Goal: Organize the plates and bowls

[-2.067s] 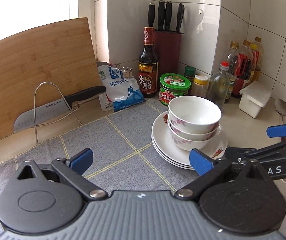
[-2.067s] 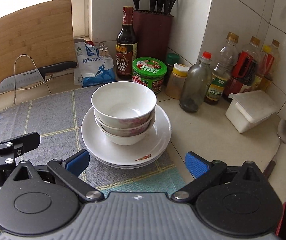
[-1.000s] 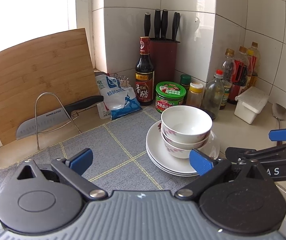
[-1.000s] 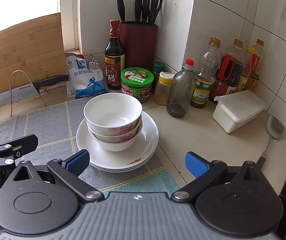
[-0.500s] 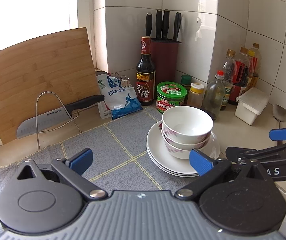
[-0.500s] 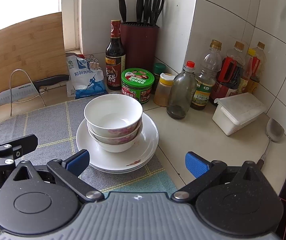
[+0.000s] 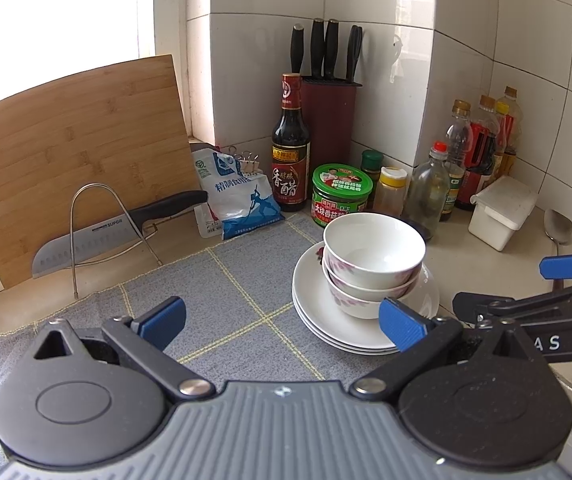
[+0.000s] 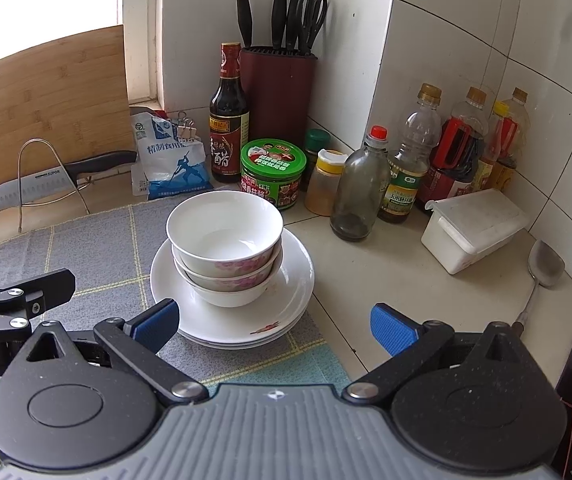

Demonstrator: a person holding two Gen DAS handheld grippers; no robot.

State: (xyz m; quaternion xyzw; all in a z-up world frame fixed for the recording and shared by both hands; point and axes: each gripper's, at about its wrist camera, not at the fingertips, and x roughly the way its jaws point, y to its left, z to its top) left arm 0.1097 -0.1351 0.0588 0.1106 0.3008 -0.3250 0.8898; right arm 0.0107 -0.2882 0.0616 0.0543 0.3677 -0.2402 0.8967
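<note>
Three white bowls with pink flowers [image 7: 372, 258] [image 8: 224, 246] are nested on a stack of white plates [image 7: 326, 326] [image 8: 294, 292], which sits at the right edge of a grey checked mat [image 7: 214, 292] [image 8: 98, 240]. My left gripper [image 7: 282, 320] is open and empty, hovering over the mat just left of the stack. My right gripper [image 8: 273, 326] is open and empty too, held in front of the stack over its near rim. Each gripper shows at the edge of the other's view.
Behind the stack stand a green-lidded jar [image 8: 273, 172], a vinegar bottle [image 8: 229, 120], a knife block [image 8: 278, 92], several oil and sauce bottles [image 8: 402, 168] and a salt bag [image 7: 238, 196]. A white lidded box [image 8: 474, 228] and a metal spoon [image 8: 542, 276] lie right. A knife on a wire rack [image 7: 98, 228] leans by a cutting board [image 7: 70, 152].
Both grippers drew back and up from the stack about a second ago, so it looks smaller; since then they have barely moved. Both stay open, and the bowls and plates have not shifted.
</note>
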